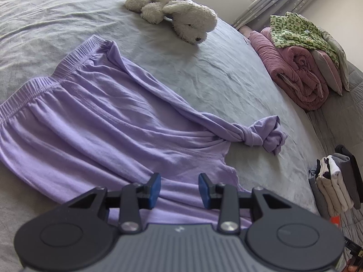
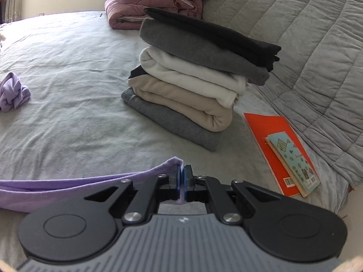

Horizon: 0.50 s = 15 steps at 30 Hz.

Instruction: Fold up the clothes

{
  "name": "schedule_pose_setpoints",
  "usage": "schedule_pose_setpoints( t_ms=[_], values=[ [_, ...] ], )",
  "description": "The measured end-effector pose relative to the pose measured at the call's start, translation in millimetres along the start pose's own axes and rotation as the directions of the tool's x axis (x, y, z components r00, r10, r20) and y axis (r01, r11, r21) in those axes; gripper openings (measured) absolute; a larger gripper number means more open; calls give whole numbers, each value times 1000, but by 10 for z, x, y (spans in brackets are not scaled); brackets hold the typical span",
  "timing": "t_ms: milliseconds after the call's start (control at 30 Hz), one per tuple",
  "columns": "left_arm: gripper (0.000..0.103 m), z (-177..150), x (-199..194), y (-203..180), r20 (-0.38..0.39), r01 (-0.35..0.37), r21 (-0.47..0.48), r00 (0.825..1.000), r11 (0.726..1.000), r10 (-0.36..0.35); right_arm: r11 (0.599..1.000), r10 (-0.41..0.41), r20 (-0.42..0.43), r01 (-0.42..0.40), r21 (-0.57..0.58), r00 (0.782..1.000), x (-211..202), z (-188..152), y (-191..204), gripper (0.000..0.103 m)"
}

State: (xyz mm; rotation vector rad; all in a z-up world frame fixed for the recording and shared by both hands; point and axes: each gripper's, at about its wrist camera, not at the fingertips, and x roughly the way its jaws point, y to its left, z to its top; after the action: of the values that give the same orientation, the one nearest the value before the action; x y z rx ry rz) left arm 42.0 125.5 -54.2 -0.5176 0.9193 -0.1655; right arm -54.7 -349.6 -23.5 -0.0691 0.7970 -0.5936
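1. The lilac soft-knit trousers with a gathered elastic waistband [image 1: 95,113] lie spread on the pale grey bed sheet [image 1: 204,72], waistband toward the upper left of the left wrist view, fabric wrinkled in long folds.
2. One trouser leg runs off to the right and ends in a twisted, bunched knot [image 1: 263,136]; the same lilac bunch [image 2: 13,94] shows at the left edge of the right wrist view, lying apart from the rest.
3. The left gripper [image 1: 179,189] hangs over the near end of the trousers with its blue pads [image 1: 155,188] spread apart; no cloth sits between them.
4. The right gripper [image 2: 182,181] has its pads pressed together on a lilac edge of the trousers [image 2: 95,184], which stretches away to the left as a taut double band raised off the sheet.
5. Beyond the right gripper stands a stack of folded clothes [image 2: 195,79]: grey at the bottom, then beige, white, grey and black on top.
6. Just to the right of the stack lies an orange flat book [image 2: 267,133] with a smaller teal patterned booklet [image 2: 292,161] on it.
7. A rolled mauve quilt [image 1: 297,72] with a green-and-white checked cloth [image 1: 299,29] on top sits at the far right of the bed.
8. A cream plush toy dog [image 1: 174,11] lies on the sheet beyond the waistband.
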Motion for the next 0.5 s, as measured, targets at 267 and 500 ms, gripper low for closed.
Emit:
schedule_pose_setpoints(
  t_ms=[267, 500],
  values=[
    [36, -4, -24, 52, 2, -8, -1, 1000, 1000, 8, 999, -4, -46, 6, 42, 999, 186, -90, -94, 2],
    [36, 14, -17, 55, 0, -5, -9, 1000, 1000, 5, 999, -25, -53, 27, 43, 998, 314, 31, -31, 2]
  ],
)
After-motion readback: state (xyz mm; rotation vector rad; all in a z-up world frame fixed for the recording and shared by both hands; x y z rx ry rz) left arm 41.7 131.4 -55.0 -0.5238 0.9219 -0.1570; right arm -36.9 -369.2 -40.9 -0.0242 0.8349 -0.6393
